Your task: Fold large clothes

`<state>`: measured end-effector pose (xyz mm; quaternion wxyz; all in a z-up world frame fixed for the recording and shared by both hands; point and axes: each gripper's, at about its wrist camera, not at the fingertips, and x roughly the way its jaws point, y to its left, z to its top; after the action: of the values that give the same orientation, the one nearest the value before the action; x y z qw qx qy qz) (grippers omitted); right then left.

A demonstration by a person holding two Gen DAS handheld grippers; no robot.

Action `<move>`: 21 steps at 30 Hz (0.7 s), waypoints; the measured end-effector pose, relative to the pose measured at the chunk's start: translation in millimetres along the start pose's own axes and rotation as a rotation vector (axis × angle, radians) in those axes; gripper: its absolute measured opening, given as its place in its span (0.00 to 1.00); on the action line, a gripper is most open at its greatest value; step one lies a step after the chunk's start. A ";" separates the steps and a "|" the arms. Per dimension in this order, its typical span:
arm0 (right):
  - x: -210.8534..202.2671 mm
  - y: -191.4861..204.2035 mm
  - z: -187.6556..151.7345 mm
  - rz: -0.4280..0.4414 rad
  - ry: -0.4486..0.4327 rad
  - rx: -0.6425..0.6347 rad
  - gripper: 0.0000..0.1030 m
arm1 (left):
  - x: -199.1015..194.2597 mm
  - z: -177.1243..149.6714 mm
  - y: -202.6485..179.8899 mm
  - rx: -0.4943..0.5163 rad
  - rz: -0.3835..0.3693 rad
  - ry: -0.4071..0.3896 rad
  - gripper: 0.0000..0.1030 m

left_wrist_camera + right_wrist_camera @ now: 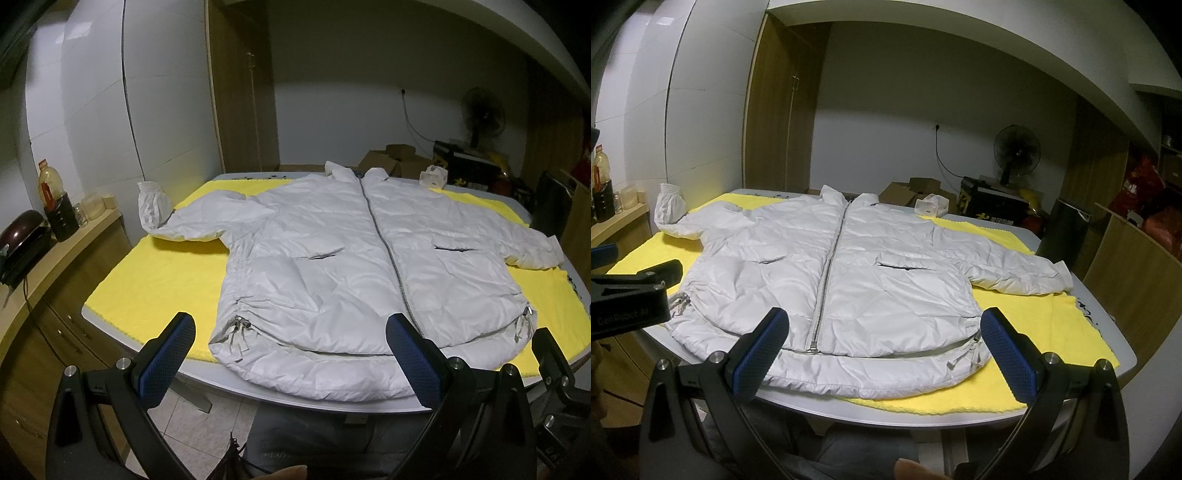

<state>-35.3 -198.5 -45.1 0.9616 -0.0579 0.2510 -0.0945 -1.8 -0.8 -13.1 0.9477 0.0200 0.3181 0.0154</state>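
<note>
A white padded jacket (332, 266) (827, 266) lies flat and zipped on a yellow cloth (155, 280) (1052, 325), collar at the far side, hem hanging slightly over the near table edge. One sleeve bends upward at the far left with its cuff (151, 203) (668, 206) raised; the other sleeve (532, 247) (1027, 273) stretches right. My left gripper (291, 332) hovers open before the hem, nothing between its blue pads. My right gripper (884, 325) is open too, just short of the hem, holding nothing. The left gripper's body (631, 295) shows at the left edge of the right wrist view.
The grey table (1119, 332) carries a small white packet (434, 175) (932, 205) beyond the collar. A counter at left holds a bottle (48, 184) and jars. Cardboard boxes (916, 190), a fan (1015, 151) and a wooden cabinet (779, 122) stand behind. A person's legs are below the table.
</note>
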 end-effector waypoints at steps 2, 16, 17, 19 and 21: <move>0.0 -0.3 -0.2 0.000 0.001 0.000 1.00 | 0.6 0.0 0.8 -0.001 0.002 0.003 1.00; -0.1 -0.2 -1.1 0.001 0.001 0.000 1.00 | 3.0 -0.1 -1.5 -0.002 0.003 0.005 1.00; -0.5 -0.5 -1.2 0.000 0.000 -0.001 1.00 | 3.1 0.0 -1.4 -0.002 0.003 0.005 1.00; 0.1 -0.4 -0.6 0.001 0.001 0.001 1.00 | 3.1 0.0 -1.4 -0.002 0.003 0.007 1.00; 0.1 -0.4 -0.5 0.001 0.002 0.001 1.00 | 3.0 -0.1 -1.4 -0.002 0.003 0.007 1.00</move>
<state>-35.5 -198.9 -45.5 0.9614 -0.0569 0.2521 -0.0940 0.6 -2.1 -15.1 0.9466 0.0193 0.3212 0.0174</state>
